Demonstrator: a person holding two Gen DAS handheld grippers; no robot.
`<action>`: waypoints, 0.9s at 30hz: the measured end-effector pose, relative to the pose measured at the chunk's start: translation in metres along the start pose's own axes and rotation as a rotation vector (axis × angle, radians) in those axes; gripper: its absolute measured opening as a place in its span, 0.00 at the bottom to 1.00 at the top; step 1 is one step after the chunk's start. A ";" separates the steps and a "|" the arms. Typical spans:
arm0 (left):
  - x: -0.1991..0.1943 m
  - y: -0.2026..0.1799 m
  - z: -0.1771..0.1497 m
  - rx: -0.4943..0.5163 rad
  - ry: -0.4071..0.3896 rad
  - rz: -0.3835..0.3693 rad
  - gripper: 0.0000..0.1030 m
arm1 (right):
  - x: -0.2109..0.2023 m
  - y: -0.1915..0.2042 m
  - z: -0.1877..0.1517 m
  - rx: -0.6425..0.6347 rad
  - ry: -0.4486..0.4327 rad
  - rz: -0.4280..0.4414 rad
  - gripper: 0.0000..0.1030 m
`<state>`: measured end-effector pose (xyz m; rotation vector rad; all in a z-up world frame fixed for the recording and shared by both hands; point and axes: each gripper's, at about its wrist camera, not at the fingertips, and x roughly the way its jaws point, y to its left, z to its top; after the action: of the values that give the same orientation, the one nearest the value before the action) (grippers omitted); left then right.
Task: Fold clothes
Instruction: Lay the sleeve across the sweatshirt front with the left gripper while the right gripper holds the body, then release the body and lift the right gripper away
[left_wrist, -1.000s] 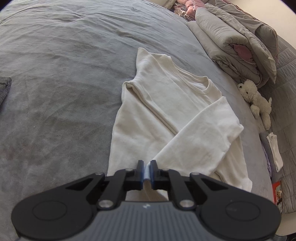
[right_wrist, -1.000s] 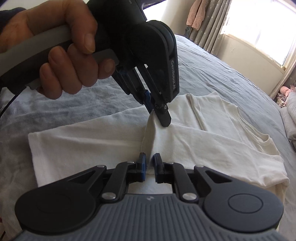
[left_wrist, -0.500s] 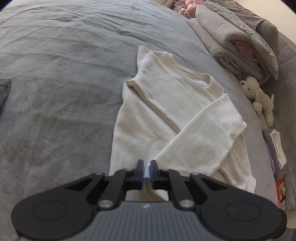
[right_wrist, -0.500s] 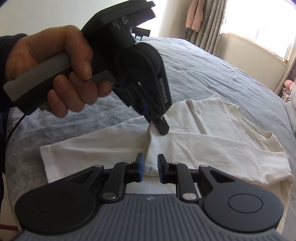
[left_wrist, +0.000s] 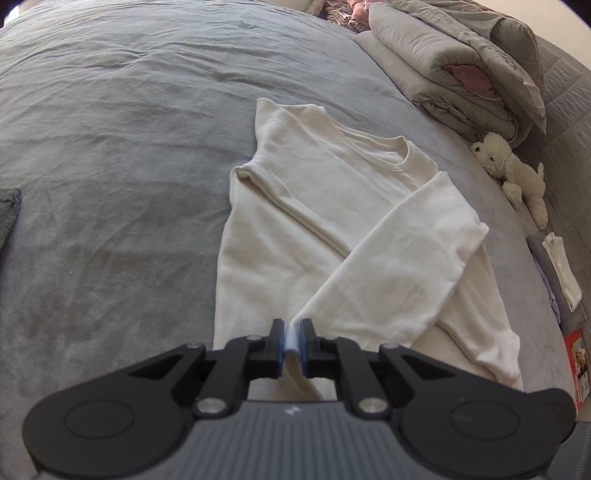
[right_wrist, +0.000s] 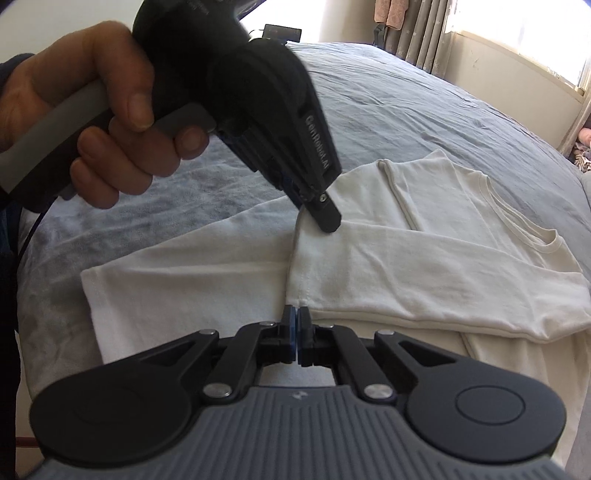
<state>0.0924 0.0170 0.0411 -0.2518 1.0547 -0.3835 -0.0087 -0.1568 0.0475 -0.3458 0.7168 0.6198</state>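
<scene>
Bed (left_wrist: 110, 166) holds one sweatshirt (left_wrist: 332, 206), two grippers.

Left claw (left_wrist: 293, 339): jaws closed, blue pads clamping thin fold of cream cloth, pointing forward and down. Seen from right wrist view, left claw (right_wrist: 325, 218) angled steeply downward, tip low. Left hand (right_wrist: 99, 122) wrapped round grey handle, thumb on top, fingers curled under trigger. Dark sleeve at wrist. Right claw (right_wrist: 296, 338): jaws pressed together, pads touching, nothing between them.
</scene>
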 end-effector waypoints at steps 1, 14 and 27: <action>0.001 0.000 0.000 0.004 0.002 0.008 0.08 | -0.006 -0.014 0.002 0.051 -0.023 -0.034 0.12; 0.004 -0.002 -0.001 0.023 -0.006 0.031 0.08 | -0.026 -0.264 -0.080 1.356 -0.196 -0.068 0.43; 0.005 -0.010 -0.003 0.094 -0.024 0.044 0.08 | -0.035 -0.284 -0.118 1.578 -0.354 -0.304 0.14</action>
<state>0.0902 0.0059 0.0392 -0.1483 1.0141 -0.3884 0.0916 -0.4476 0.0124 1.0768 0.6035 -0.2823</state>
